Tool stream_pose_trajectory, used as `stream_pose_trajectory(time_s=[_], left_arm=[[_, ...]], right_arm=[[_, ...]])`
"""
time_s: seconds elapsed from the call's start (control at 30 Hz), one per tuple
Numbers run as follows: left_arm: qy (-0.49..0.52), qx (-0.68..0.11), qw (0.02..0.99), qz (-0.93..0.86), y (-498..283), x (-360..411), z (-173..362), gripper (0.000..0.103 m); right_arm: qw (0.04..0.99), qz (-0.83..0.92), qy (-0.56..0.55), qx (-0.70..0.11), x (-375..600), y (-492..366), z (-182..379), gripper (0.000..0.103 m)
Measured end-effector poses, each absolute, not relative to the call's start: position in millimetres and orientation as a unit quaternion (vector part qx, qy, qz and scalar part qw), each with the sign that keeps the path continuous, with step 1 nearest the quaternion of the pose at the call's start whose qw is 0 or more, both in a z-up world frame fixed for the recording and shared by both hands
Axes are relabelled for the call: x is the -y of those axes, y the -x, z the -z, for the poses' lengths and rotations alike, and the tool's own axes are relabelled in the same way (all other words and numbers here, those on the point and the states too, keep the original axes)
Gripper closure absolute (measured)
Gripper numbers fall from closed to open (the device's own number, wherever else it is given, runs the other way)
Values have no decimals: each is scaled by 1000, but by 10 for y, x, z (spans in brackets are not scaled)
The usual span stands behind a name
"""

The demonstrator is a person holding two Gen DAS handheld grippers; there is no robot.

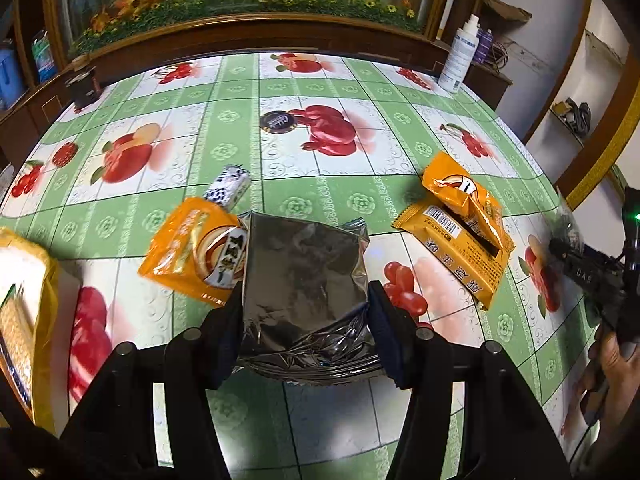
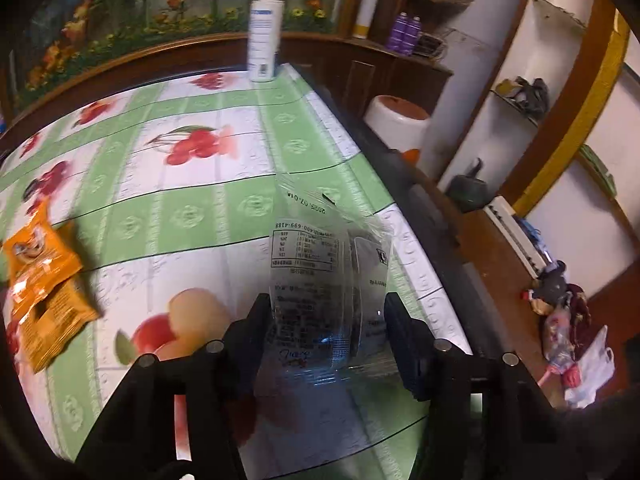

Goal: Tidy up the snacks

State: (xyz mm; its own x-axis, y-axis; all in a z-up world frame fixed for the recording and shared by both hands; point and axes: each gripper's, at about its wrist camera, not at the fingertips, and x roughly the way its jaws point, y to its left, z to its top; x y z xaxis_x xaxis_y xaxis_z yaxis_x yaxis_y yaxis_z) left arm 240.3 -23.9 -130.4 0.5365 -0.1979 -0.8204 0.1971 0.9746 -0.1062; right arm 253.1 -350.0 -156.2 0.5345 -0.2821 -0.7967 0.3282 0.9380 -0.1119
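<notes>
My left gripper [image 1: 306, 312] is shut on a silver foil snack pack [image 1: 304, 276] and holds it above the fruit-print tablecloth [image 1: 336, 200]. An orange snack pack [image 1: 196, 250] lies just left of it, with a small black-and-white pack [image 1: 228, 186] behind. Two stacked orange packs [image 1: 464, 224] lie to the right. My right gripper [image 2: 324, 328] is shut on a clear plastic snack pack [image 2: 328, 280] with printed text, held over the table near its right edge. The orange packs [image 2: 44, 280] show at the left of the right wrist view.
A white spray bottle [image 1: 460, 56] [image 2: 262, 32] stands at the table's far right corner. A round dark snack [image 1: 278, 122] lies mid-table. A dark cup [image 1: 82, 88] stands far left. A yellow bag [image 1: 24, 320] sits at the left edge. The right table edge [image 2: 400, 184] drops off beside my right gripper.
</notes>
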Motion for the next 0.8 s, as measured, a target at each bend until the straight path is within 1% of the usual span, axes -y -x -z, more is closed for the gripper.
stream_pose_trajectory(time_s=[0.13, 0.37, 0.8], left_arm=[[-3, -451, 886, 109, -2194, 217, 1199, 47], [18, -438, 893, 101, -1745, 19, 1050, 47], [15, -414, 910, 28, -914, -326, 890, 47]], right_arm=[[892, 111, -54, -434, 3372, -2378, 1461, 53], [899, 2, -123, -421, 3078, -1988, 1354, 53], [896, -103, -125, -413, 2349, -1387, 1205, 53]])
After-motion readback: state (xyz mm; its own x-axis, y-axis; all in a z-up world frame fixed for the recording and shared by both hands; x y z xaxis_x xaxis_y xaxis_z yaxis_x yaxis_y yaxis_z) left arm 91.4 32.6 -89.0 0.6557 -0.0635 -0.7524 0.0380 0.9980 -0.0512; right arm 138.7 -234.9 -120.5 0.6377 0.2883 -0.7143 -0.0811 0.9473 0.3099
